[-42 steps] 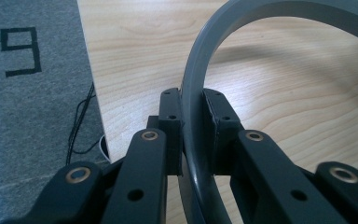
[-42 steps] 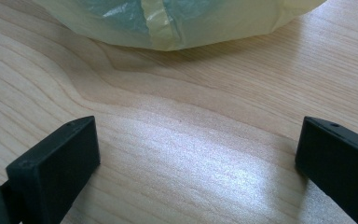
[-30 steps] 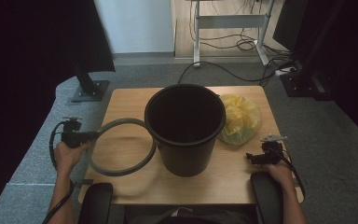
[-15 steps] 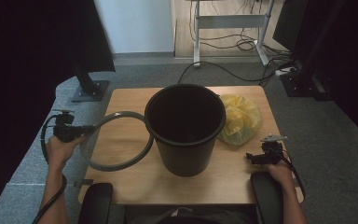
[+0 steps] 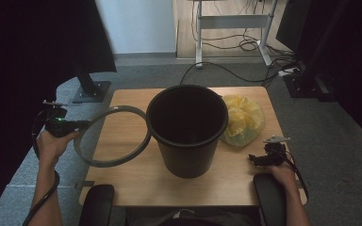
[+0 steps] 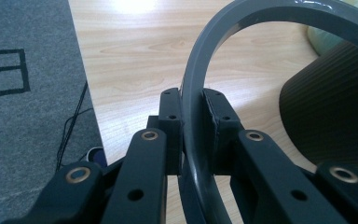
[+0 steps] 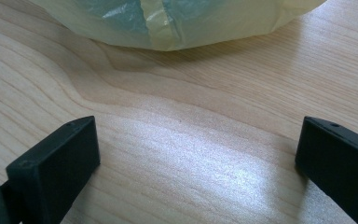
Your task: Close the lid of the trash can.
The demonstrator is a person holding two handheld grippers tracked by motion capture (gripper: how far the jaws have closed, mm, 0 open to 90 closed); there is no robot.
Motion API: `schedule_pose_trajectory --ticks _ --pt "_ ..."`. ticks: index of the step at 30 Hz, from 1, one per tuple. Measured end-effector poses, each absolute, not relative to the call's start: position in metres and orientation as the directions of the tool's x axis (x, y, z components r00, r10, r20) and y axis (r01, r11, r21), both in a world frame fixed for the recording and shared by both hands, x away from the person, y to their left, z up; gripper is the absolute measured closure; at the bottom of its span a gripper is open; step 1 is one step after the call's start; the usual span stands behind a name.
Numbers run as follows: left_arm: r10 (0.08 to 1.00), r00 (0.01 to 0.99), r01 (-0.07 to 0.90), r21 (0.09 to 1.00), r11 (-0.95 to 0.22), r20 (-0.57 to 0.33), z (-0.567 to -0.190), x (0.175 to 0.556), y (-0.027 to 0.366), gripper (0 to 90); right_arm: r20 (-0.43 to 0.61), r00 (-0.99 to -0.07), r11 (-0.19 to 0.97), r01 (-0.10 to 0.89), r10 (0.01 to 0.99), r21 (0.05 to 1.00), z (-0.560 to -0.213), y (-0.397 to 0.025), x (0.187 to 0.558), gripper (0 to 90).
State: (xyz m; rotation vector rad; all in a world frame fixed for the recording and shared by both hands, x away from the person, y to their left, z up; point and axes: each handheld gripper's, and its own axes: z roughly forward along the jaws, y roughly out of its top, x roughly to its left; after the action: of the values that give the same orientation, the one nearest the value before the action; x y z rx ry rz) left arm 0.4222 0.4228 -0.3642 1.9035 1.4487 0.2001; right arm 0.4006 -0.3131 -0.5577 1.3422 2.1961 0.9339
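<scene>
1. ring in the high view: it is grey, off the bin, and held at its left edge by the left gripper. its far side lies just beside the bin wall, over the table. i judge that the ring is already taken off, and what is left is to put the yellow bag into the bin and press the ring back on the rim. the left hand is past the table's left edge, forearm coming from below. the right gripper rests low near the front right corner, pointing toward the bag, apart from it.

2. ring in the left gripper view: it stands on edge between the two jaws, which are clamped tight on it. it arcs up and right over the table, above the ribbed bin. the grey carpet is at the left.

3. bag in the right gripper view: it lies ahead on the table. the jaws stand wide apart with nothing between them, close over the wood. so this hand is waiting, i think.
</scene>
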Motion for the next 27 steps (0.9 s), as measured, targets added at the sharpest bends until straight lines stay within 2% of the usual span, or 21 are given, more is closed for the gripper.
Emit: schedule_pose_trajectory --ticks 27 --pt "0.887 0.354 0.755 0.650 -0.085 -0.296 -0.300 0.413 0.434 78.7 0.006 -0.459 0.316 0.621 0.889 0.718 -0.558 -0.313 0.401 0.0"
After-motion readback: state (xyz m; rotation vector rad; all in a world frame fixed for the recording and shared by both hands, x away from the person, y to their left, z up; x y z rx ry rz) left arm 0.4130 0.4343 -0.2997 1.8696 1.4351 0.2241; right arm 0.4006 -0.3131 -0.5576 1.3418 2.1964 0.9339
